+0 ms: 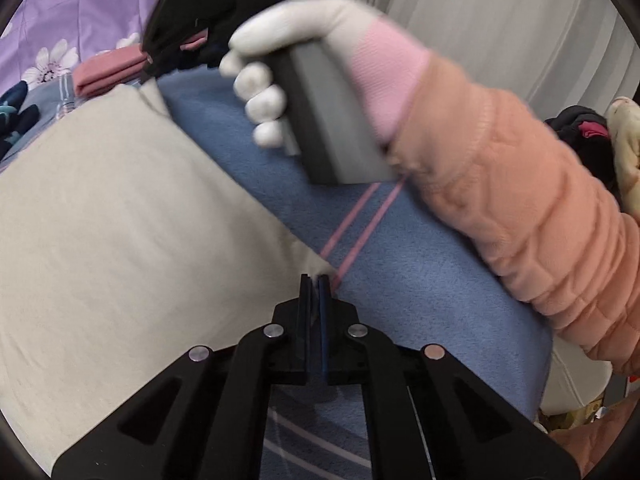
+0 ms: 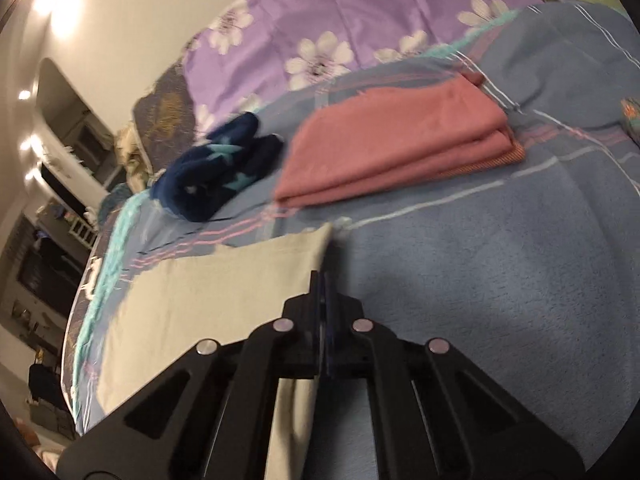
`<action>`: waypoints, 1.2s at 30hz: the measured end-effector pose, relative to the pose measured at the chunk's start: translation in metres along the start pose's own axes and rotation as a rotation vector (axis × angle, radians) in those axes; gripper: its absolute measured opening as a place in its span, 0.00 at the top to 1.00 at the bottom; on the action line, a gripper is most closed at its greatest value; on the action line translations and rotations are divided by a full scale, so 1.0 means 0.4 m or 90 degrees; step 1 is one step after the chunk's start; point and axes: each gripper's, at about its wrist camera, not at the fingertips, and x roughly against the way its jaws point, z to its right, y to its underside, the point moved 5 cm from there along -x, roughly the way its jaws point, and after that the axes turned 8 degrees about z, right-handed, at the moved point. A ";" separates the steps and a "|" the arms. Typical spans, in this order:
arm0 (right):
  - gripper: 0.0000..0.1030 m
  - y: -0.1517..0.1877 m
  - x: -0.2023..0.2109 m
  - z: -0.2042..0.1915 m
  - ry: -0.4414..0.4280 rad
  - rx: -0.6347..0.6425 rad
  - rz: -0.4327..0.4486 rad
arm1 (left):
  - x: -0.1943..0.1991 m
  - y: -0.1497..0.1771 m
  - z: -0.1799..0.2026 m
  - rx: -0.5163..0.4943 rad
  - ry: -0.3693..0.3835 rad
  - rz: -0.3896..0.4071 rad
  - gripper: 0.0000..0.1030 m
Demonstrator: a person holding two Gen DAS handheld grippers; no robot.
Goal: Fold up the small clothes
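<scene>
Two hand-held grippers work on one cream cloth [image 1: 120, 208] spread flat on a blue blanket [image 1: 420, 280] with thin pink and white stripes. No brand, label or lettering can be read on any fabric or on either tool.

In the left wrist view, the left gripper [image 1: 316, 280] sits at 6 o'clock with its jaws drawn together on a small peak of the cloth's corner, right at the cloth's edge where two pink stripes run up toward 1 o'clock. The cream cloth fills the frame from 7 to 10 o'clock. At 12 o'clock a hand [image 1: 288, 68] in a white glove with a pink cuff, wearing a peach quilted sleeve [image 1: 520, 208], grips the grey and black body of the other tool.

In the right wrist view, the right gripper [image 2: 322, 276] stands at 6 o'clock, its jaws closed narrow along the cloth's right edge; the fabric appears pinched between them, though blur hides the exact contact. The cream cloth lies from 6 to 9 o'clock, its far corner pointing to 12 o'clock.

Beyond that corner, a folded pink garment [image 2: 400, 144] rests at 1 o'clock on the blanket. Just beside it, at 10 o'clock, lies a dark navy bundle [image 2: 216, 176] with pale turquoise marks. Behind both, a purple sheet [image 2: 360, 12] printed with white flowers stretches across 12 o'clock.
</scene>
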 end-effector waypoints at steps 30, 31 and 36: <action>0.80 0.374 0.371 -0.221 -0.024 0.158 -0.048 | 0.754 0.411 -0.522 0.371 -0.405 0.254 0.67; 0.77 0.373 0.367 -0.252 -0.035 0.173 -0.050 | 0.784 0.460 -0.538 0.401 -0.411 0.267 0.67; 0.75 0.393 0.272 -0.460 -0.088 0.257 -0.086 | 0.838 0.581 -0.535 0.458 -0.409 0.284 0.68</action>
